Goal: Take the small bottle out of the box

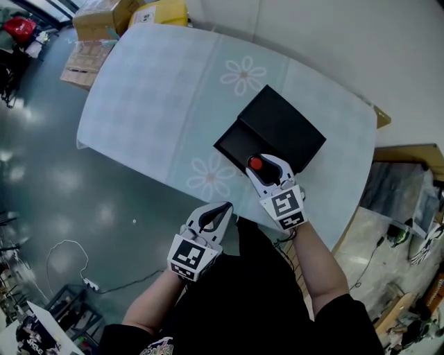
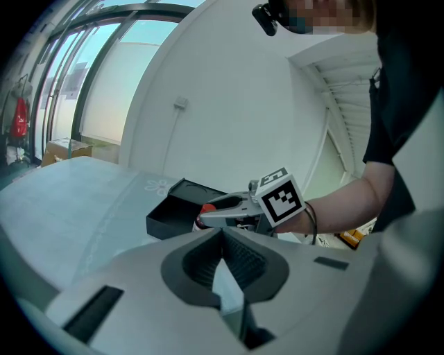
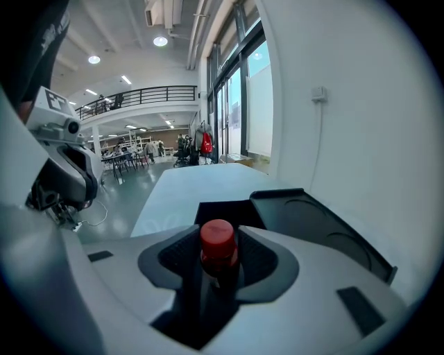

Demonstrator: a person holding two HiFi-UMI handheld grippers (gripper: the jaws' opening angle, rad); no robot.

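A small dark bottle with a red cap [image 3: 218, 244] stands in the open black box [image 1: 277, 128], at the box's near end. My right gripper [image 1: 266, 168] reaches into the box, and the red cap [image 1: 255, 163] shows between its jaws. In the right gripper view the jaws stand open on either side of the bottle, and the box's lid [image 3: 316, 222] lies folded back to the right. My left gripper [image 1: 216, 213] hovers at the table's near edge, shut and empty. In the left gripper view the box [image 2: 166, 215] and the right gripper [image 2: 211, 216] lie ahead.
The box rests on a table with a pale blue flowered cloth [image 1: 159, 104]. Cardboard boxes [image 1: 104, 17] and a yellow box [image 1: 163, 12] sit beyond its far left corner. A cable [image 1: 69, 263] trails on the floor at lower left.
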